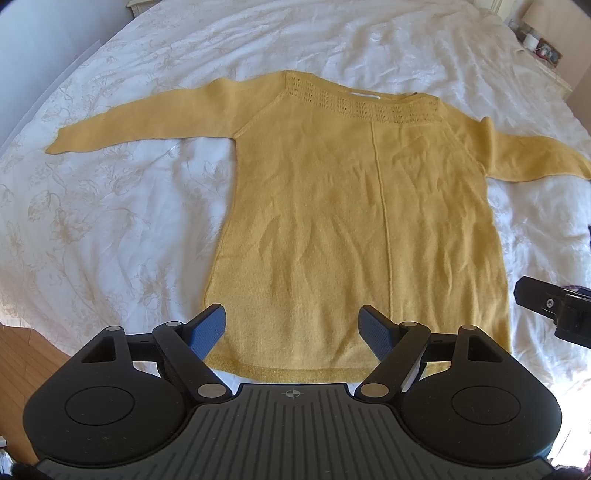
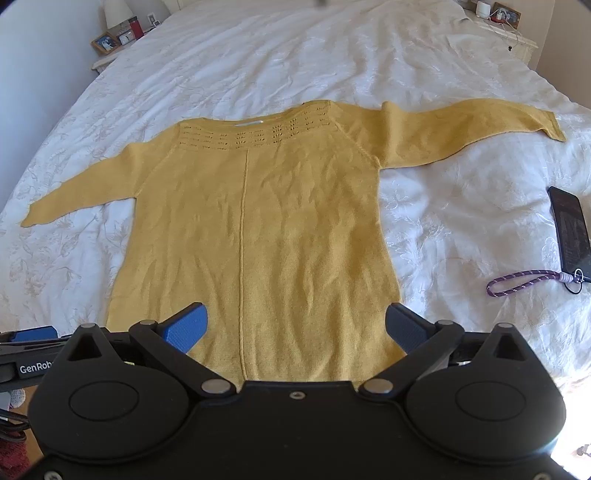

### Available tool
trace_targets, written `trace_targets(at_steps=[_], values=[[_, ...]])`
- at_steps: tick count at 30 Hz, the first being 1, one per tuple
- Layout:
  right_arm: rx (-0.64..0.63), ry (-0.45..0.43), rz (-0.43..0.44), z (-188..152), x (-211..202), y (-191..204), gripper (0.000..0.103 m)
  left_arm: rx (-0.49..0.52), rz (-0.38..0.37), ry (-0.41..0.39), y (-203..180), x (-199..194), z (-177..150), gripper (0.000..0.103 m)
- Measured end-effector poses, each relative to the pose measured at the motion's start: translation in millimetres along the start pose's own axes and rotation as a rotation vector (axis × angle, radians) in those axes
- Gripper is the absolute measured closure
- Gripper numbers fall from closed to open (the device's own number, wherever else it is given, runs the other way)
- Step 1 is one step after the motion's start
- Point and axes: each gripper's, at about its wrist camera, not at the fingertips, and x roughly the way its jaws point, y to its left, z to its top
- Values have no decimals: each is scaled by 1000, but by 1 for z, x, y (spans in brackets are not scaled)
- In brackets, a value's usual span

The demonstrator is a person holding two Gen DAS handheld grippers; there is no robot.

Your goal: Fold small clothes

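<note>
A yellow knit sweater (image 1: 351, 206) lies flat and face up on the white bed, both sleeves spread out sideways, hem toward me. It also shows in the right wrist view (image 2: 266, 229). My left gripper (image 1: 293, 332) is open and empty, hovering over the hem near its left corner. My right gripper (image 2: 295, 328) is open and empty, above the hem toward the sweater's right side. The right gripper's body shows at the right edge of the left wrist view (image 1: 554, 310); the left gripper shows at the left edge of the right wrist view (image 2: 29, 343).
The white floral bedspread (image 1: 110, 206) covers the bed. A black phone (image 2: 570, 229) with a purple cord strap (image 2: 524, 282) lies right of the sweater. Nightstands with a lamp and picture frames stand at the far left (image 2: 110, 40) and far right (image 2: 502, 16). Wooden floor (image 1: 26, 354) shows at lower left.
</note>
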Motion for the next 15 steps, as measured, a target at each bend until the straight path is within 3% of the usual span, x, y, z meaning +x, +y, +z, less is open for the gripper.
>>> trace_targets(at_steps=[9, 15], values=[[19, 7, 29, 4, 4, -1, 1, 1, 1, -5, 1, 2, 2, 25], [37, -16, 88, 6, 4, -6, 1, 24, 30, -89, -2, -4, 10, 25]])
